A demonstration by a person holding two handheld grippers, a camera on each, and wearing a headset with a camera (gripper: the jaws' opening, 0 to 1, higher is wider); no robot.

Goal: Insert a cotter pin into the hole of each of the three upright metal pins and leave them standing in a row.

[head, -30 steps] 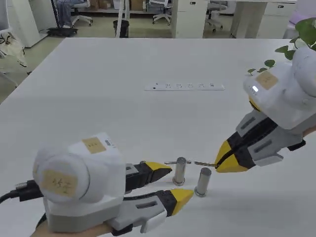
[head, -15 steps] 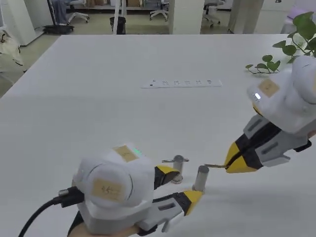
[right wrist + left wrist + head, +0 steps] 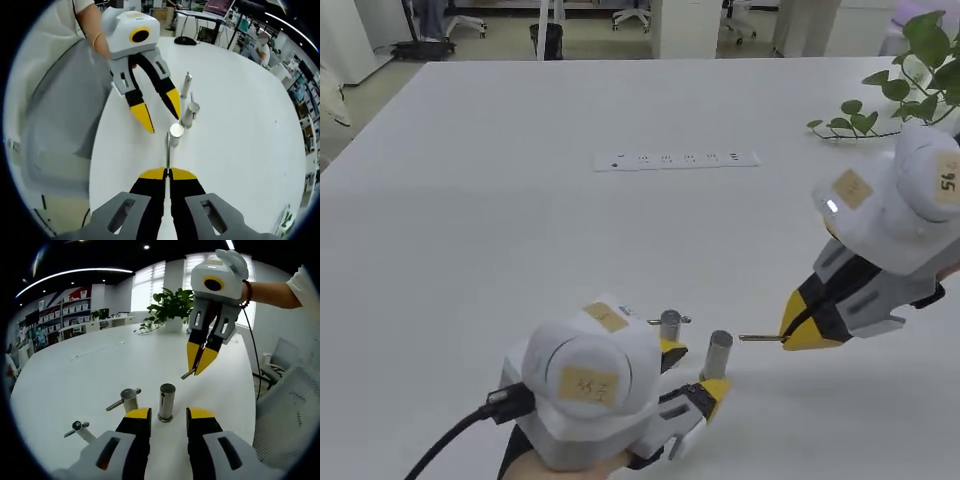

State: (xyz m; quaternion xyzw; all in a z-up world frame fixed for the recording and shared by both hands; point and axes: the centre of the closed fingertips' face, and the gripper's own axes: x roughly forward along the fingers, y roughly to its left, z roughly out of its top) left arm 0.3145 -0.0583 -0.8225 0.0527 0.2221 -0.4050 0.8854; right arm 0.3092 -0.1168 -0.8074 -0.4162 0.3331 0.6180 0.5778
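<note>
Three upright metal pins stand in a row on the white table. The bare pin (image 3: 719, 352) (image 3: 166, 401) (image 3: 175, 132) stands just ahead of the gap between my left gripper's (image 3: 695, 368) (image 3: 168, 415) open jaws, untouched. The middle pin (image 3: 669, 326) (image 3: 130, 399) (image 3: 191, 112) has a cotter pin through it, and so does the third pin (image 3: 80, 429) (image 3: 187, 84). My right gripper (image 3: 802, 335) (image 3: 167, 175) is shut on a cotter pin (image 3: 760, 338) (image 3: 189, 373) (image 3: 167, 149). That cotter pin points at the bare pin's top from a short way off.
A white power strip (image 3: 675, 159) lies flat mid-table, far from the pins. A potted plant (image 3: 910, 70) stands at the far right edge. Office chairs and desks stand beyond the table. A cable (image 3: 450, 450) trails from my left gripper at the near edge.
My left gripper has moved right and forward, so its open jaws now face the bare pin. The right gripper still holds the cotter pin, a little back from the pin. The camera shifted.
</note>
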